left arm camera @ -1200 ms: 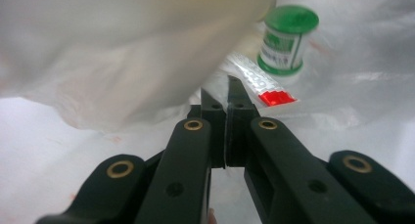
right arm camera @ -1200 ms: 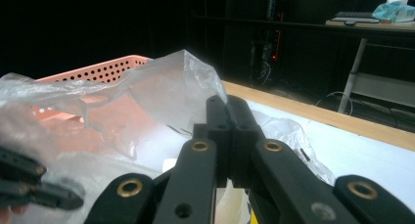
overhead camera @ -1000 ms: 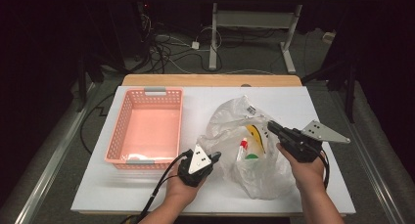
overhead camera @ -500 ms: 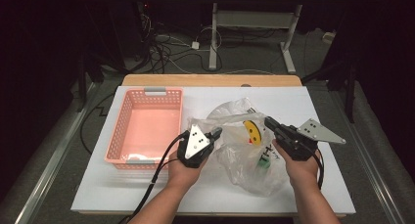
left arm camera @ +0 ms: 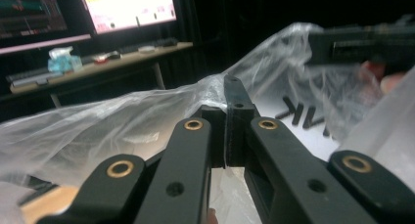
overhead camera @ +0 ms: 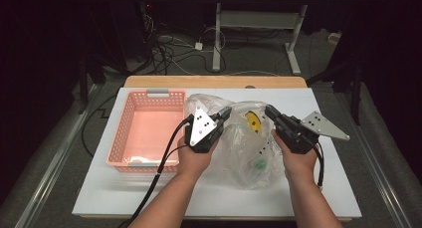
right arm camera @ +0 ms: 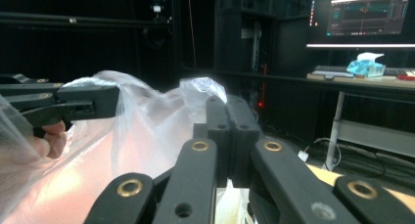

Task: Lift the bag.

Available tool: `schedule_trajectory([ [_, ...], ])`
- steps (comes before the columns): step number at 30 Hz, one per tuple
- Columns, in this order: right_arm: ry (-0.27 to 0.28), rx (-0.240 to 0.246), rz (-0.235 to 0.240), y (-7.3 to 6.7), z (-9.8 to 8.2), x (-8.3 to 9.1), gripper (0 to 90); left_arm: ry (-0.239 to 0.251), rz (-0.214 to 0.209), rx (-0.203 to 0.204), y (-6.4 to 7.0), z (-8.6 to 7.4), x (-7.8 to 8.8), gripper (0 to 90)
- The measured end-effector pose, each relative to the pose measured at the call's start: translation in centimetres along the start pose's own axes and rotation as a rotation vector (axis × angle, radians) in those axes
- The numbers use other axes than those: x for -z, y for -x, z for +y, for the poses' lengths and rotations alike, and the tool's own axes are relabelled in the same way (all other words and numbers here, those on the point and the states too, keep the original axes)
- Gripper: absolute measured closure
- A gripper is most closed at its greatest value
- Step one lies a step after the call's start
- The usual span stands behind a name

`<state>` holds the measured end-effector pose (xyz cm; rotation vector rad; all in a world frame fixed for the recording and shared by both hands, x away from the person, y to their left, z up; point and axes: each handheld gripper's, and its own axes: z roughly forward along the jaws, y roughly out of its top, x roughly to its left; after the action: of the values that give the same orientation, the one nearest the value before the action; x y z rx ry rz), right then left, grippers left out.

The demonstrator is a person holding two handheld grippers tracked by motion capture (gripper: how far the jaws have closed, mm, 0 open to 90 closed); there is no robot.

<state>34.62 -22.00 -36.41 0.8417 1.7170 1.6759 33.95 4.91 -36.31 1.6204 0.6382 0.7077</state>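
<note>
Bag (overhead camera: 246,148) sits on the white table (overhead camera: 209,198), at 3 o'clock from the pink basket (overhead camera: 144,133). Left claw (overhead camera: 224,112) pinches the bag's top edge at 9 o'clock. Right claw (overhead camera: 271,111) pinches it at 3 o'clock. Both claws are pressed together on the thin plastic.

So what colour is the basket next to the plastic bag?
Pink, or salmon; the basket shows best in the high view.
</note>
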Motion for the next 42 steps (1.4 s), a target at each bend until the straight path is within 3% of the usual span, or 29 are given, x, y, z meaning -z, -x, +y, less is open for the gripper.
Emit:
schedule_trajectory([
  [15, 0.097, 0.022, -0.030, 0.2, 3.5, -0.4, 90.0, 0.079, 0.032, -0.064, -0.5, 5.1, -1.1, 87.6],
  [19, 0.125, 0.033, -0.040, 0.3, 5.1, -0.5, 90.0, 0.094, 0.038, -0.078, -0.7, 6.6, -1.6, 87.6],
  [28, 0.210, 0.052, -0.078, 0.7, 9.5, -0.8, 90.0, 0.133, 0.052, -0.069, -1.2, 9.3, -2.9, 87.6],
  [32, 0.229, 0.069, -0.072, 0.6, 11.1, -0.8, 90.0, 0.130, 0.052, -0.064, -1.2, 9.3, -3.3, 87.6],
  [37, 0.156, 0.074, -0.091, 1.1, 10.2, -2.1, 90.0, 0.087, 0.055, -0.046, -1.7, 8.1, -3.9, 87.6],
  [42, 0.198, 0.075, -0.119, 1.7, 11.5, -1.2, 90.0, 0.063, 0.060, -0.038, -2.1, 7.1, -4.5, 87.6],
])
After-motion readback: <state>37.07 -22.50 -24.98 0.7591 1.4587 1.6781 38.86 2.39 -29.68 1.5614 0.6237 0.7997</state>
